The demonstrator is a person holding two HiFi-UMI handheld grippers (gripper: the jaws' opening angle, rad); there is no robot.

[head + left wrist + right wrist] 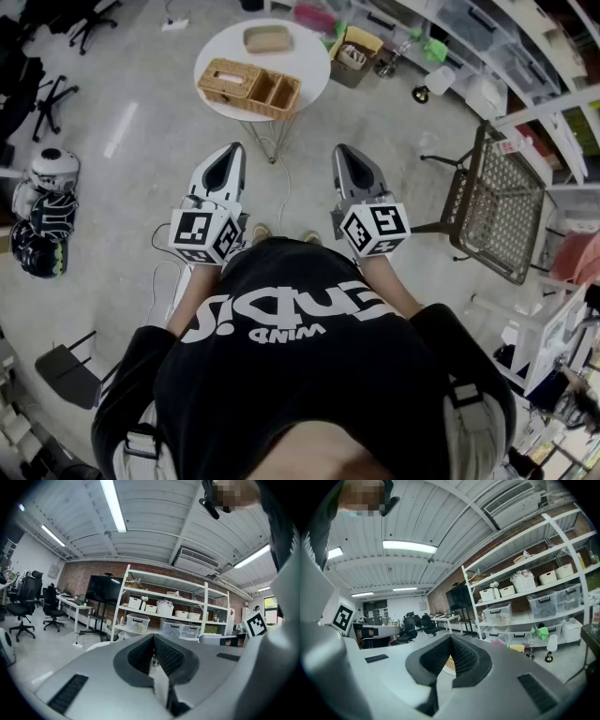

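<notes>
I hold both grippers side by side in front of my chest, pointing forward over the floor. My left gripper (231, 150) is shut with nothing between its jaws, its tips meeting (153, 636). My right gripper (343, 151) is also shut and empty, tips together (450, 637). Ahead of them stands a small round white table (309, 52) carrying a wicker basket with compartments (249, 86) and a flat tan tray (268, 38). Neither gripper touches anything; the table is well beyond the tips.
A metal mesh chair (497, 206) stands to the right. White shelving with plastic bins (168, 616) lines the far brick wall. Helmets (42, 211) lie on the floor at left, office chairs (52, 98) beyond. A yellow box (354, 52) sits behind the table.
</notes>
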